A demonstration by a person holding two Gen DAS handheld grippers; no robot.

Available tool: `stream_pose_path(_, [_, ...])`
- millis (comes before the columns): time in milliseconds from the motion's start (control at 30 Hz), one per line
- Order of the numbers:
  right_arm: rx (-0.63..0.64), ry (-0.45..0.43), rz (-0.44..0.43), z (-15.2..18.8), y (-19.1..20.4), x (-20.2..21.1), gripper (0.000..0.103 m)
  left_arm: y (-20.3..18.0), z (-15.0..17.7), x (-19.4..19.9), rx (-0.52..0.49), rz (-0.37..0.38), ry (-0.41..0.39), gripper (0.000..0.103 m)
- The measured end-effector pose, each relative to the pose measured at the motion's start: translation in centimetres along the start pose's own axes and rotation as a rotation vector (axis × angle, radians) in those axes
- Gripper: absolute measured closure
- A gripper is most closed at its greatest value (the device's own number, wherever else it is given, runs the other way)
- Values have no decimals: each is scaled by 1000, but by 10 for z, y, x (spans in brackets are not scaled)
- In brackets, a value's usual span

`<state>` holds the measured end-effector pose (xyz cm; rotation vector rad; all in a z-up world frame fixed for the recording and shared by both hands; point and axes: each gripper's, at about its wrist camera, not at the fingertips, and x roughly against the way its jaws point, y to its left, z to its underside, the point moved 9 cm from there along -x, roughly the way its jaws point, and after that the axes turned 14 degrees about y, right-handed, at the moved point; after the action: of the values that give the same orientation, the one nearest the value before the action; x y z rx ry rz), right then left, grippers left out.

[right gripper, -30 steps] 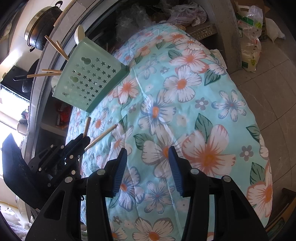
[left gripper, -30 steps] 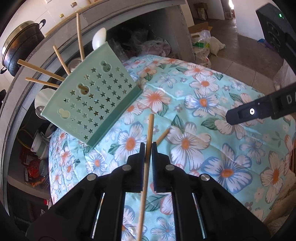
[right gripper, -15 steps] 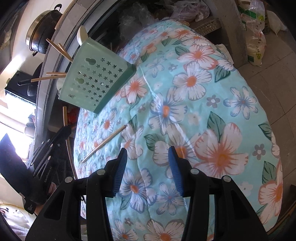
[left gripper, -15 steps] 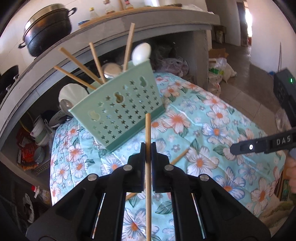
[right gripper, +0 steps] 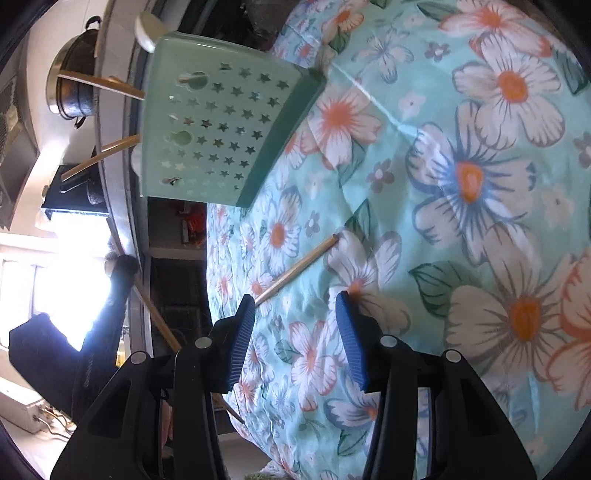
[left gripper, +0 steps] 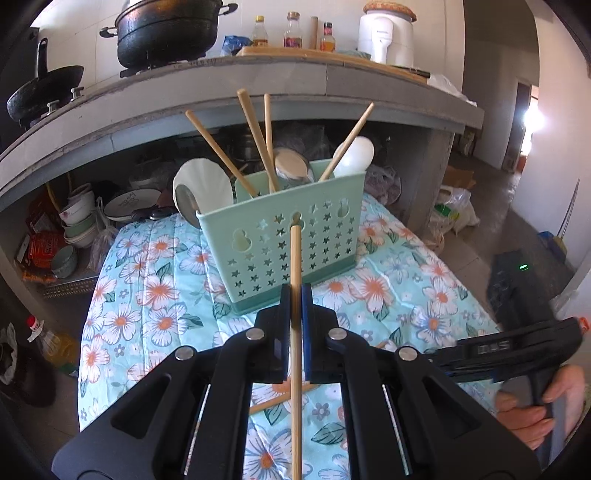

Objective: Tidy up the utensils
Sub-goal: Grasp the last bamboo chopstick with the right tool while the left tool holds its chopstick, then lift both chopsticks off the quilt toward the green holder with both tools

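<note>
My left gripper (left gripper: 295,295) is shut on a wooden chopstick (left gripper: 295,258) and holds it upright, lifted in front of the mint green utensil holder (left gripper: 291,240). The holder stands on the floral cloth (left gripper: 155,295) and holds several chopsticks (left gripper: 255,140) and spoons (left gripper: 354,155). A second chopstick (right gripper: 295,269) lies on the cloth; its lower end shows in the left wrist view (left gripper: 280,400). My right gripper (right gripper: 295,314) is open and empty, low over the cloth, with its left finger by that chopstick's near end. The holder also shows in the right wrist view (right gripper: 218,122).
A grey concrete counter (left gripper: 184,92) behind the holder carries a black pot (left gripper: 166,29), a wok (left gripper: 40,92), bottles and a white appliance (left gripper: 386,37). Bowls and plates (left gripper: 110,210) sit under it. Tiled floor (left gripper: 498,221) lies to the right.
My left gripper has lifted the chopstick and tipped level, so the holder now appears upright ahead. My right gripper has come closer to the chopstick lying on the cloth.
</note>
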<state>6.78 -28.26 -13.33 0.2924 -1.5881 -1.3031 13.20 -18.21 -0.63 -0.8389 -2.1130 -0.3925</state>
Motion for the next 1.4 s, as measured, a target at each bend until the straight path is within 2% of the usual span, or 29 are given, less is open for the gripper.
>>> stream_pose_path(167, [-76, -17, -54, -21, -6, -14, 62, -3, 2, -1, -2, 5, -2, 99])
stream_pose_path(333, [-93, -40, -45, -32, -1, -21, 63, 0, 5, -4, 15, 3, 5, 99])
stream_pose_path(433, [-100, -63, -16, -35, 0, -25, 71, 2, 6, -5, 25, 3, 8, 99])
stream_pose_path(500, [-116, -82, -4, -39, 0, -28, 82, 3, 6, -5, 29, 2, 8, 99])
stream_pose_path(567, [-125, -92, 4, -40, -8, -25, 88, 4, 7, -5, 29, 0, 7, 99])
stream_pose_path(767, [-118, -124, -37, -37, -9, -14, 90, 4, 7, -4, 33, -2, 6, 99])
stream_pose_path(933, [-80, -172, -39, -35, -7, 13, 92, 4, 7, -4, 33, -2, 5, 99])
stream_pose_path(1400, [114, -322, 58, -27, 41, 62, 94, 5, 1, -3, 45, -2, 2, 99])
